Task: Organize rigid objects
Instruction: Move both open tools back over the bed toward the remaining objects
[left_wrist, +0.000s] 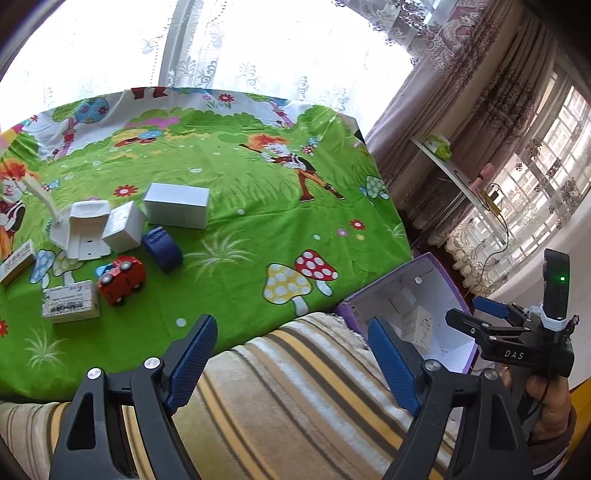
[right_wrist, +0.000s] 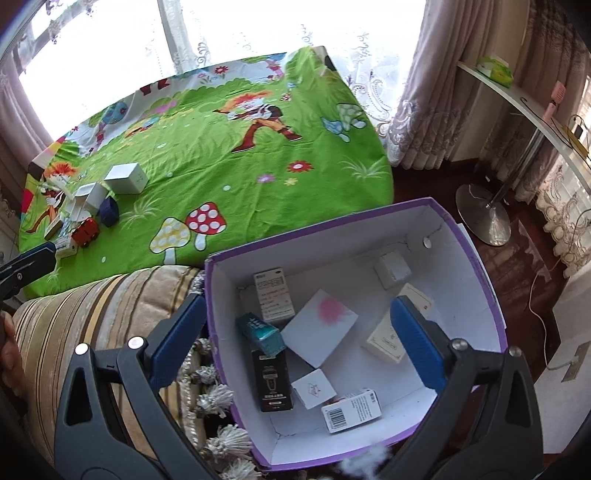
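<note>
A purple cardboard box (right_wrist: 476, 251) with a white inside stands beside the bed and holds several small cartons, among them a black one (right_wrist: 271, 384) and a teal one (right_wrist: 260, 332). My right gripper (right_wrist: 299, 339) is open and empty above the box. My left gripper (left_wrist: 291, 362) is open and empty over a striped blanket (left_wrist: 295, 398). On the green cartoon bedsheet (left_wrist: 240, 206) at the left lie a red toy car (left_wrist: 122, 280), a dark blue box (left_wrist: 162, 249), a large white box (left_wrist: 176, 205), a white holder (left_wrist: 83, 230) and small labelled cartons (left_wrist: 70, 301).
The purple box also shows at the right of the left wrist view (left_wrist: 417, 280), with the right gripper (left_wrist: 487, 314) by it. A white table (right_wrist: 535, 107) on a metal stand (right_wrist: 484, 214), curtains and a bright window lie beyond the bed.
</note>
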